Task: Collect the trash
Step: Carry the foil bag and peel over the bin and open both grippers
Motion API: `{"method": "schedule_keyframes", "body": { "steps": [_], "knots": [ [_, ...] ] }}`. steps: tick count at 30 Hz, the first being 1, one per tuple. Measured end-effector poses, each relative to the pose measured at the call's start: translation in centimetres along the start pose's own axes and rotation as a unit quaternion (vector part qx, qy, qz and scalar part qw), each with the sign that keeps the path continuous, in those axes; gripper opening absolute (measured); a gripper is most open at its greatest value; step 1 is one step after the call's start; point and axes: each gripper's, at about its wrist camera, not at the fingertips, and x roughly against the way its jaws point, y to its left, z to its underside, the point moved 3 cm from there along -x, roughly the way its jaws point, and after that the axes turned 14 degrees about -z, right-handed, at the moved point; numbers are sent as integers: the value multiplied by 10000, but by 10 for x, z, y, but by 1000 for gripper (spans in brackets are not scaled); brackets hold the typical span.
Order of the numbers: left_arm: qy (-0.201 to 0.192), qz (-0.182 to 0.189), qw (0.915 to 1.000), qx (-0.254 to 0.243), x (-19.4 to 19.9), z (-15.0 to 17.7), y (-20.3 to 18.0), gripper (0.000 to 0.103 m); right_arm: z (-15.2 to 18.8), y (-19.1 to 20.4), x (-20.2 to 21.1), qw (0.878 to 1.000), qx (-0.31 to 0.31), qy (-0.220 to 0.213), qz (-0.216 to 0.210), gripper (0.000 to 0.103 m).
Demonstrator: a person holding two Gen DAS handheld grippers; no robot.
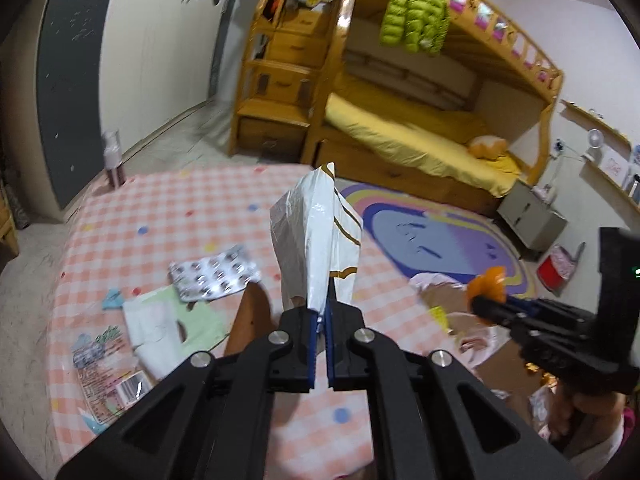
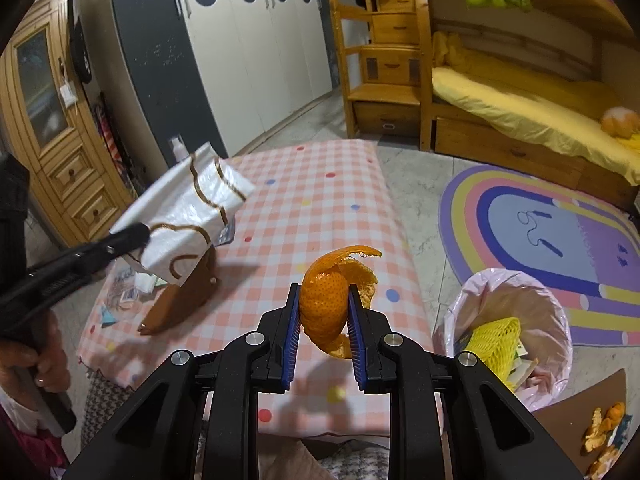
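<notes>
while left tool [image 1: 320, 320] pinches white wrapper [image 1: 316, 240] | right tool [image 2: 323, 312] clamps orange peel [image 2: 324, 304] | bin [image 2: 560, 320] holds yellow net [image 2: 494, 340]

Looking down along each gripper's fingers from just above the checked tablecloth [image 1: 160, 208], toward the bunk bed [image 2: 500, 92]; sharing cloth, rug [image 2: 560, 240], bed, wardrobe [image 1: 160, 40].

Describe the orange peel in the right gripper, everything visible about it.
The orange peel is a curled, one-piece strip of bright orange rind with a dimpled skin and paler inner face. It stands roughly upright, pinched between the blue pads of the right gripper, its thin torn tip curling over to the right above them. It hangs over the pink checked tablecloth, touching only the pads. The left wrist view shows it too.
</notes>
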Motion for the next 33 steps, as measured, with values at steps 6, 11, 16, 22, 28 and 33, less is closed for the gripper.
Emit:
{"method": "schedule_keyframes", "body": {
  "steps": [6, 11, 16, 22, 28, 33],
  "knots": [
    [6, 371, 9990, -268, 6, 1, -42, 1, 7, -14, 24, 9997, -160, -149, 136, 23],
    [129, 648, 9962, -568, -6, 10, -78, 1, 21, -37, 45, 9981, -378, -187, 450, 23],
    [295, 1036, 9899, -917, -27, 15, -126, 1, 36, -69, 66, 9938, -691, -252, 836, 23],
    [507, 1443, 9792, -1331, -52, 19, -181, 1, 50, -111, 88, 9856, -1060, -347, 1269, 23],
    [615, 1664, 9704, -1640, -80, 19, -226, 1, 54, -150, 92, 9793, -1309, -377, 1500, 23],
    [714, 1751, 9654, -1795, -108, 18, -254, 2, 51, -181, 84, 9758, -1473, -366, 1572, 23]
  ]
}}
